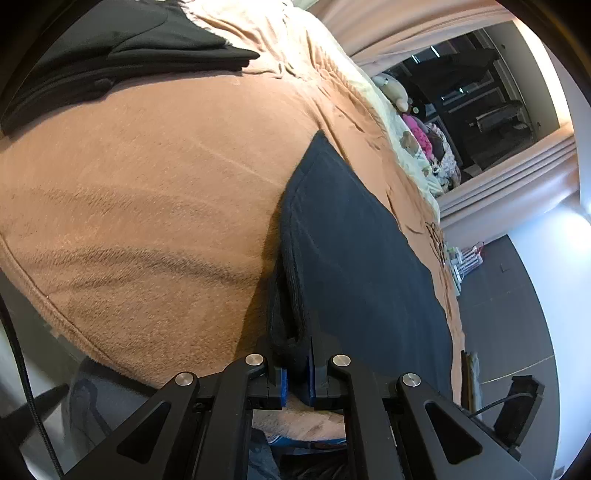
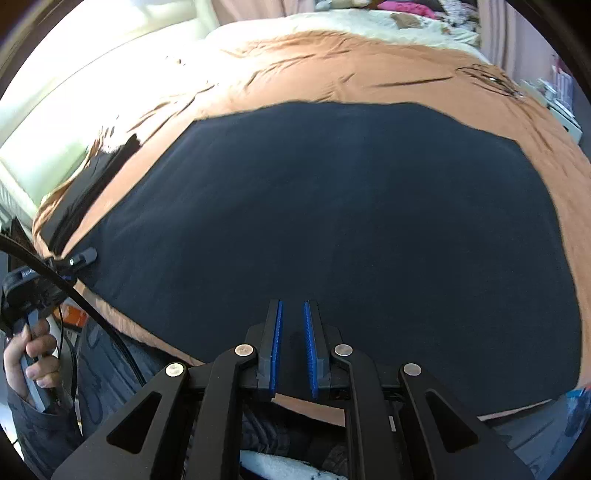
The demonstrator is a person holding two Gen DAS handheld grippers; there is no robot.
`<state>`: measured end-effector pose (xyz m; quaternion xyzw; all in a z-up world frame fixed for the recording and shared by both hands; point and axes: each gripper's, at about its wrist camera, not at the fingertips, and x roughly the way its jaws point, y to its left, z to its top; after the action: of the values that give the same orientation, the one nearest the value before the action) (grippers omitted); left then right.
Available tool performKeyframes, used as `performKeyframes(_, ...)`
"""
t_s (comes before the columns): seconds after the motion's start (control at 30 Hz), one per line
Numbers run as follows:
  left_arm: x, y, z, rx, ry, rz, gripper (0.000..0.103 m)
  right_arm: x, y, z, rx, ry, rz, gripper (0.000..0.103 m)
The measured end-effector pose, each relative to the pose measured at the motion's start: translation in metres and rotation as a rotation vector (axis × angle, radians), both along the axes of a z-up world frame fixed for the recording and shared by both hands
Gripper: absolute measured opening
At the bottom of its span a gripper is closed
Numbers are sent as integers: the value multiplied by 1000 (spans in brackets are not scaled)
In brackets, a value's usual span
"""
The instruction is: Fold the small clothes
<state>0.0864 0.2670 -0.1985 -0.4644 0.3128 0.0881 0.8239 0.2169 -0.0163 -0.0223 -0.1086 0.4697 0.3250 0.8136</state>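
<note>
The left gripper (image 1: 297, 360) has its jaws clamped on the near edge of the dark cloth (image 2: 332, 229), a bunched hem caught right between the blue pads (image 1: 283, 382). From that grip the cloth runs forward and off to the right, lying flat.

In the right wrist view, the right gripper (image 2: 293, 332) hangs over the same cloth with its jaws nearly together, a narrow gap showing between the blue pads (image 2: 277, 343) and nothing in it. The cloth spreads wide ahead of those jaws and to both sides, smooth, looking already folded at least once. Far left of them, the left gripper's tip (image 2: 83, 257) sits at the cloth's corner, the person's hand (image 2: 31, 354) on its handle.

By my reading, this is mid-fold: one corner pinned, the other gripper free. Next, I'd judge, the right jaws need to open, find the matching edge, and bite so both corners can lift together. Miss the edge and they may pinch the blanket too.

The surface is a bed under a tan fleece blanket (image 1: 147, 192), soft and wrinkled further ahead. A black folded pile (image 1: 122, 55) lies well ahead and left of the left jaws. Beyond are a pale quilt (image 2: 332, 22), curtains (image 1: 509, 181), bright window light at left and grey floor (image 1: 517, 295).
</note>
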Motion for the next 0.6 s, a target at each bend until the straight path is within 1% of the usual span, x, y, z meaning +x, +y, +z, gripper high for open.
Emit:
performKeyframes(0.13, -5, 1, -6, -29, -9, 9, 6, 5, 11, -17, -34, 23, 9, 9)
performKeyframes(0.2, -6, 0, -6, -33, -15, 9, 6, 4, 11, -18, -35, 23, 11, 9)
performKeyframes(0.23, -6, -1, -5, -35, -19, 10, 7, 3, 11, -17, -34, 34, 15, 9)
performKeyframes(0.27, -6, -1, -4, -34, -20, 10, 17, 1, 10, -18, -36, 43, 20, 9)
performKeyframes(0.3, -6, -1, -3, -30, -20, 10, 23, 0, 9, -17, -40, 54, 28, 9)
performKeyframes(0.33, -6, 0, -3, -29, -27, 11, 35, -2, 8, -18, -43, 66, 34, 9)
performKeyframes(0.37, -5, 0, -2, -31, -35, 11, 38, -2, 8, -19, -51, 76, 42, 9)
performKeyframes(0.47, -2, -2, -2, -10, -24, 12, 37, 1, 8, -16, -52, 74, 48, 9)
performKeyframes(0.5, 0, -2, -2, -9, -19, 14, 35, 4, 10, -14, -47, 68, 43, 9)
performKeyframes(0.53, 0, -2, -2, -3, -10, 22, 25, 6, 10, -13, -46, 57, 38, 9)
performKeyframes(0.57, 0, -2, -3, 0, -2, 26, 13, 10, 11, -12, -47, 50, 32, 9)
performKeyframes(0.6, 0, -2, -4, 0, 3, 28, 9, 10, 8, -10, -44, 51, 28, 9)
